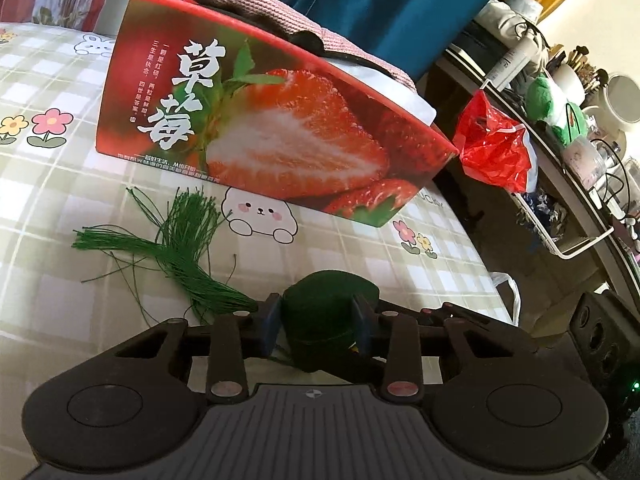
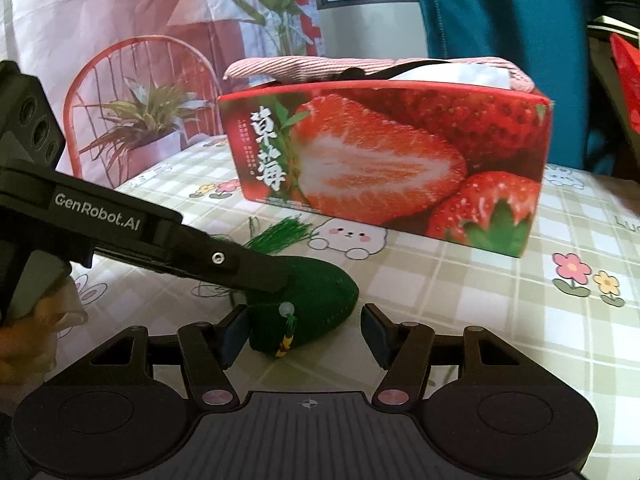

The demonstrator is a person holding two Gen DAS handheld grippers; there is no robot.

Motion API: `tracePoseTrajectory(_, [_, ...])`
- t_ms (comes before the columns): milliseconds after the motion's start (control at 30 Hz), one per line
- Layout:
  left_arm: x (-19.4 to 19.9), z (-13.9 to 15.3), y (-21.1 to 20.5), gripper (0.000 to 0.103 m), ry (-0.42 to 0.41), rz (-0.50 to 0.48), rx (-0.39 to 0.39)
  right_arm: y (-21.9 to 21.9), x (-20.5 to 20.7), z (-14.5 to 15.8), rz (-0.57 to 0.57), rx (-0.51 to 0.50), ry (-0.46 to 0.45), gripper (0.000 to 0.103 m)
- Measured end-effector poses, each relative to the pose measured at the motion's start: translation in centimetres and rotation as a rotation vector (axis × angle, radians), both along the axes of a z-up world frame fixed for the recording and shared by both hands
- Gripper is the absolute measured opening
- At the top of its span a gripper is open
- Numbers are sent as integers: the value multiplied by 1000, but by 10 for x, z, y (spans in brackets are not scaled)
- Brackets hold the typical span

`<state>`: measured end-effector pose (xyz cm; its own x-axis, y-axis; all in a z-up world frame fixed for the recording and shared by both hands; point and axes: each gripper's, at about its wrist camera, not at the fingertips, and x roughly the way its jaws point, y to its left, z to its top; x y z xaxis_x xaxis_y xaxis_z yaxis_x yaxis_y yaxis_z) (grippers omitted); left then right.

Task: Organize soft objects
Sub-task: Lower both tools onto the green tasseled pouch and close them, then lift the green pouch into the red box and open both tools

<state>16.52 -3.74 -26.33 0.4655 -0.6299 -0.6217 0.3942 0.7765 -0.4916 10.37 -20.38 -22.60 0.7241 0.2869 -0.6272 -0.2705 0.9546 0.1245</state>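
A dark green soft pouch (image 1: 326, 316) with a long green tassel (image 1: 180, 248) lies on the checked tablecloth. My left gripper (image 1: 318, 320) is shut on the pouch, a pad on each side. In the right wrist view the pouch (image 2: 320, 296) shows a small bead and cord, with the left gripper's fingers (image 2: 256, 272) clamped on it from the left. My right gripper (image 2: 306, 334) is open, its jaws on either side of the pouch's near end. A red strawberry box (image 2: 384, 160) stands behind, with a pink knitted cloth (image 2: 304, 66) in its top.
The box (image 1: 260, 128) also fills the left wrist view's middle. A red plastic bag (image 1: 494, 146) hangs at the table's right edge beside a cluttered shelf (image 1: 568, 120). A red wire chair (image 2: 140, 100) with a plant stands at the back left.
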Motion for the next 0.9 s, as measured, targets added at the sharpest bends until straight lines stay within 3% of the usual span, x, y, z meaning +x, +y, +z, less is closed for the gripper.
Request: tracePoseTrajectory(900, [-4,9,-1,38,-42,-19,6,3,0,4,7,1,-26,51])
